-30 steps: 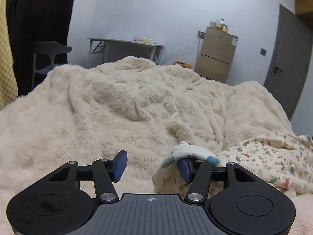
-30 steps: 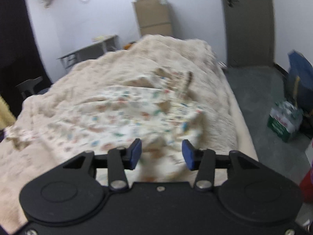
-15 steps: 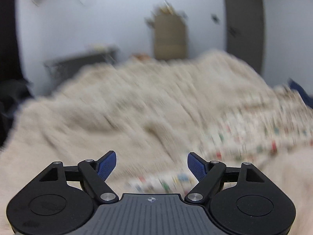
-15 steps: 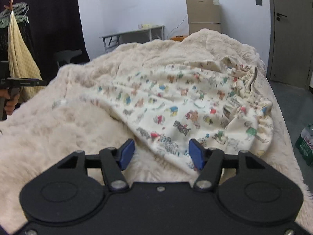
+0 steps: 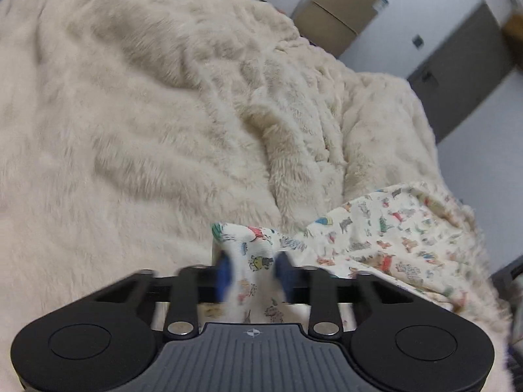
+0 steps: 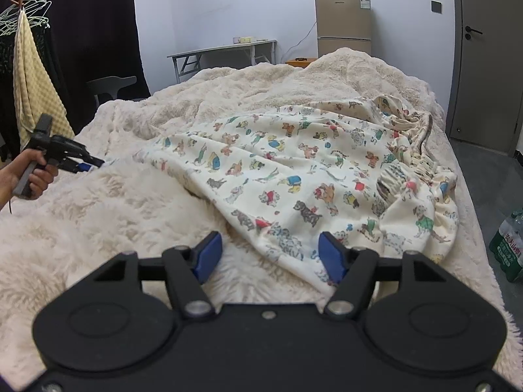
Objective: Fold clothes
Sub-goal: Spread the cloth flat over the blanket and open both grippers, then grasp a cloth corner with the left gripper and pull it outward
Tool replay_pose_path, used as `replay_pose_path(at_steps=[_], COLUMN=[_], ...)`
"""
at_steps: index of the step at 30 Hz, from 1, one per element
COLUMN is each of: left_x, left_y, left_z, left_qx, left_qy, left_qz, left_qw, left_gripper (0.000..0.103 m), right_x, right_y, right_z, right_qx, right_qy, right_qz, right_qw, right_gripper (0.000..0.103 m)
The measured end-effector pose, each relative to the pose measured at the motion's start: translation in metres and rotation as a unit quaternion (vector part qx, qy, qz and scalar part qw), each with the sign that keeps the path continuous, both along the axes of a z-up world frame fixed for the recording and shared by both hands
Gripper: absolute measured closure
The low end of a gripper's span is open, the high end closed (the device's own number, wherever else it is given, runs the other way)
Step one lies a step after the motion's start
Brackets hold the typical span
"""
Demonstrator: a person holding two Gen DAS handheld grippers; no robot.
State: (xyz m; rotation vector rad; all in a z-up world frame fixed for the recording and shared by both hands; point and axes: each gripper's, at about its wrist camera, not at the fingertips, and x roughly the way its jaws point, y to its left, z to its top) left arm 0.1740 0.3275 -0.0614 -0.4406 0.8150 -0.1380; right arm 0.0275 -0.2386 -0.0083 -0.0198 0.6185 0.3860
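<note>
A cream garment (image 6: 294,170) printed with small cartoon animals lies spread on the bed, its gathered waistband at the right. My left gripper (image 5: 254,274) is closing, and its blue pads pinch a bunched corner of the garment (image 5: 258,245). From the right wrist view, a hand holds that left gripper (image 6: 88,163) at the garment's far left corner. My right gripper (image 6: 268,256) is open at the near hem, with the cloth's edge lying between its blue fingers (image 6: 330,258) and nothing pinched.
A fluffy cream blanket (image 6: 130,212) covers the whole bed. Behind it stand a folding table (image 6: 222,49), a small fridge (image 6: 343,23) and a chair (image 6: 111,85). A towel (image 6: 32,88) hangs at the left. Bottled water (image 6: 510,245) and a door (image 6: 487,65) are at the right.
The left gripper swung down onto the garment's corner; its jaws opened wide, then closed around the cloth. The right gripper's jaws widened and it settled at the near hem.
</note>
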Motion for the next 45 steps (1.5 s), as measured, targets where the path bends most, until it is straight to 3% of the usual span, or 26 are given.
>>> replay_pose_path(at_steps=[2,4,6,7,9,13,16,18,20,22,25,27,29,32,34,35,37,39,41,45], left_x=[-0.009,-0.034,-0.070,-0.096,-0.121,-0.114,-0.100,-0.094,-0.092,-0.080,-0.047,-0.011,0.022,0.055,0.076,0.080,0.088,0.086,0.081,0.065], left_y=[-0.001,-0.002,-0.003,-0.003,0.004,0.036,0.055,0.050,0.038,0.001,-0.028,-0.042,-0.058,-0.066,-0.065,-0.067,-0.072,-0.070,-0.067,-0.055], left_z=[0.027,0.060,0.094,0.104,0.104,0.058,0.020,0.012,0.017,0.034,0.041,0.031,0.019,0.002,-0.016,-0.021,-0.034,-0.035,-0.029,0.022], left_qx=[0.026,0.048,0.072,0.109,0.159,0.171,0.109,0.074,0.081,0.095,0.004,-0.055,-0.093,-0.132,-0.167,-0.163,-0.146,-0.148,-0.154,-0.173], left_qy=[-0.058,-0.155,-0.268,-0.317,-0.328,-0.181,-0.090,-0.081,-0.091,-0.103,-0.059,0.019,0.081,0.132,0.163,0.174,0.195,0.182,0.155,0.053], left_qz=[0.013,0.029,0.052,0.085,0.121,0.128,0.133,0.122,0.100,0.048,0.002,-0.005,-0.006,0.014,0.065,0.082,0.114,0.148,0.173,0.181], left_qw=[0.9979,0.9864,0.9594,0.9383,0.9233,0.9598,0.9810,0.9865,0.9875,0.9890,0.9983,0.9983,0.9923,0.9823,0.9703,0.9678,0.9631,0.9608,0.9602,0.9667], left_gripper=[0.089,0.090,0.099,0.099,0.090,0.088,0.067,0.060,0.051,0.040,0.033,0.033,0.033,0.034,0.034,0.035,0.051,0.091,0.095,0.100], right_x=[-0.001,-0.002,-0.003,-0.002,-0.001,0.000,0.000,0.000,0.000,0.000,0.000,0.000,0.000,0.000,0.000,0.000,0.000,0.000,0.000,-0.001], right_y=[0.000,0.000,-0.001,-0.001,-0.001,0.001,0.005,0.006,0.006,0.005,0.005,0.004,0.004,0.004,0.004,0.004,0.004,0.003,0.004,0.004], right_z=[0.000,0.001,0.001,0.001,0.001,0.000,-0.001,-0.001,-0.001,-0.001,-0.001,-0.001,-0.001,-0.001,-0.002,-0.002,-0.002,-0.002,-0.003,-0.002], right_qx=[-0.001,-0.002,-0.002,-0.002,-0.001,-0.002,-0.010,-0.015,-0.016,-0.013,-0.014,-0.014,-0.013,-0.012,-0.013,-0.014,-0.014,-0.014,-0.014,-0.017], right_qy=[0.000,-0.002,-0.001,-0.001,0.000,0.002,0.002,0.002,0.002,0.002,0.001,0.000,0.000,0.000,-0.001,-0.001,-0.002,-0.002,-0.003,-0.003], right_qz=[-0.001,-0.003,-0.004,-0.005,-0.005,-0.004,-0.002,-0.002,-0.001,-0.001,-0.001,-0.001,-0.001,-0.001,-0.001,-0.001,-0.001,-0.001,-0.001,0.000], right_qw=[1.000,1.000,1.000,1.000,1.000,1.000,1.000,1.000,1.000,1.000,1.000,1.000,1.000,1.000,1.000,1.000,1.000,1.000,1.000,1.000], right_gripper=[0.039,0.039,0.039,0.039,0.039,0.037,0.034,0.034,0.033,0.033,0.033,0.033,0.033,0.033,0.033,0.033,0.033,0.033,0.033,0.033])
